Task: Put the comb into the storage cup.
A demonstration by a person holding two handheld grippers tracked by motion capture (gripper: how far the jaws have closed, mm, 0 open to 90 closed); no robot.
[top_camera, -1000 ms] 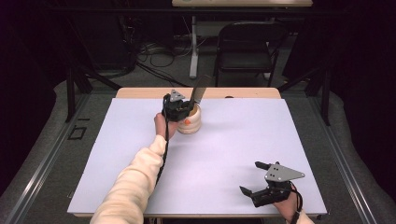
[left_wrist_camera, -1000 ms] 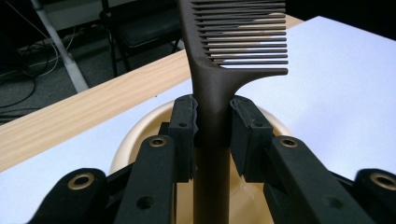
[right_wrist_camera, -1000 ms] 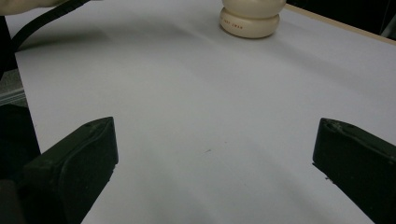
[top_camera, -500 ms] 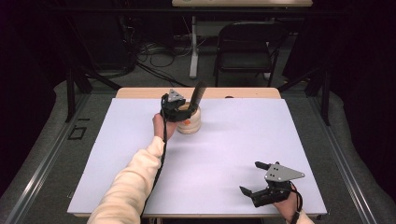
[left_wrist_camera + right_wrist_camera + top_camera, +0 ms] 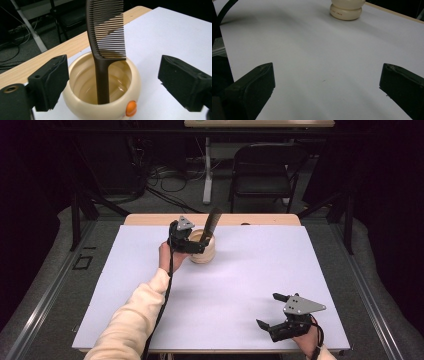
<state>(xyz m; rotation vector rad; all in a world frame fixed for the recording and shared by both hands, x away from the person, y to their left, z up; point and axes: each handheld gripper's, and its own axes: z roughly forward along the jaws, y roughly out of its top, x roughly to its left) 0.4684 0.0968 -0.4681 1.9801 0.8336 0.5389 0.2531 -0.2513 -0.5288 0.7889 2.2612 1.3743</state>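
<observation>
High view: left hand-held gripper (image 5: 196, 245) sits at the far-left part of the white tabletop (image 5: 240, 285), right at the cream pot (image 5: 203, 249). Dark comb (image 5: 210, 225) stands in the pot, handle down, teeth end up, leaning slightly right. The gripper is at the pot's left and near side, just beside the comb; contact with the pot can't be told from here. Jaws have just been opening, comb not pinched. Sleeve (image 5: 131, 320) runs up from the bottom edge to that hand. Right hand-held gripper (image 5: 272, 313) rests at the near-right corner of the tabletop, well apart from pot and comb, jaws spread wide, nothing between them.

Left gripper view: both black jaws stand wide, one each side of the pot (image 5: 105, 100). Comb (image 5: 105, 37) rises between them, handle inside the pot and resting against its near inner wall, teeth pointing right in this view. Neither pad touches the comb; clear gaps both sides. Orange dot (image 5: 131, 108) on the pot's front. Wooden edge of the tabletop (image 5: 175, 32) behind the pot.

Right gripper view: jaws wide apart over bare white tabletop (image 5: 317, 65), nothing held. Pot (image 5: 347, 10) far off at the top edge, cropped, only the lower body visible.
</observation>
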